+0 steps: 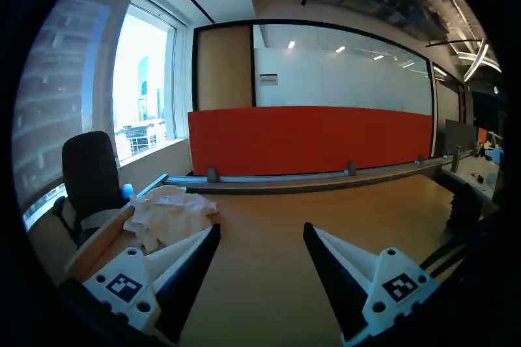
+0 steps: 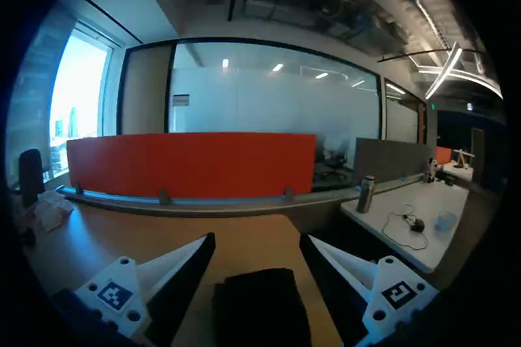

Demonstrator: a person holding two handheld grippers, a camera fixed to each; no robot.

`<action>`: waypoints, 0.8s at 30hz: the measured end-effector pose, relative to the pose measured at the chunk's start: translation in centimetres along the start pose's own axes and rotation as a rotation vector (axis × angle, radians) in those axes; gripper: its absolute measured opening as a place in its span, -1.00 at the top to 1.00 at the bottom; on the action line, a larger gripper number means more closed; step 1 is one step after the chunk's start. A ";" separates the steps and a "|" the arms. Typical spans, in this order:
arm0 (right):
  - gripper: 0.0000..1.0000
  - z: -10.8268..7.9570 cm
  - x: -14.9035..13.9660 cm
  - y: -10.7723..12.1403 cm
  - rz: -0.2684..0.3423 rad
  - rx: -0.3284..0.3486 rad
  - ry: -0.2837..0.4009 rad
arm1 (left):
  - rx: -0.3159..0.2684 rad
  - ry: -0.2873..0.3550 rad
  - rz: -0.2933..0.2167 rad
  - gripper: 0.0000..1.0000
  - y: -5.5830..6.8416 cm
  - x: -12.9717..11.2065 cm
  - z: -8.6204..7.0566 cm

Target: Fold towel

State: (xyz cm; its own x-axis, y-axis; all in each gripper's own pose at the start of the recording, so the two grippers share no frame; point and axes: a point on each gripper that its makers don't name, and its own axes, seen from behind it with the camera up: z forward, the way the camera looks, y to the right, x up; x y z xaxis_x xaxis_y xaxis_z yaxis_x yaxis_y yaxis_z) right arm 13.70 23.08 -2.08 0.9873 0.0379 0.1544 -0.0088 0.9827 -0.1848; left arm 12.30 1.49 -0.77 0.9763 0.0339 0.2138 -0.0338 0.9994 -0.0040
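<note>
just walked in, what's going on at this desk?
A person holds two grippers over a wooden desk, both open and gripping nothing. The left gripper faces a crumpled white cloth near the desk's edge, by a black chair, and is apart from it. The right gripper hangs above a dark cloth that lies flat and looks folded. One piece seems done; the white one is not yet picked up.

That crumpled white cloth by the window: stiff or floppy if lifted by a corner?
Probably floppy: the white cloth lies in soft, irregular bunches. It looks thin, so likely light for its size. Pushed along the smooth desk, it would likely bunch rather than slide whole.
</note>
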 end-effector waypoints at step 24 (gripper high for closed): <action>-1.00 0.0 3.9 -13.4 -0.008 0.130 0.091 | -0.028 0.064 -0.029 -0.88 -0.3 3.1 0.7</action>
State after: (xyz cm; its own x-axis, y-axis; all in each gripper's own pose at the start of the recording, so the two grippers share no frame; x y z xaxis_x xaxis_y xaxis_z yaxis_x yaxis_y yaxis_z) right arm 17.66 10.02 1.04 0.9977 0.0191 0.0654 -0.0155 0.9983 -0.0562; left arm 15.14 1.24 0.59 0.9884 0.0039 0.1518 0.0001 0.9996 -0.0266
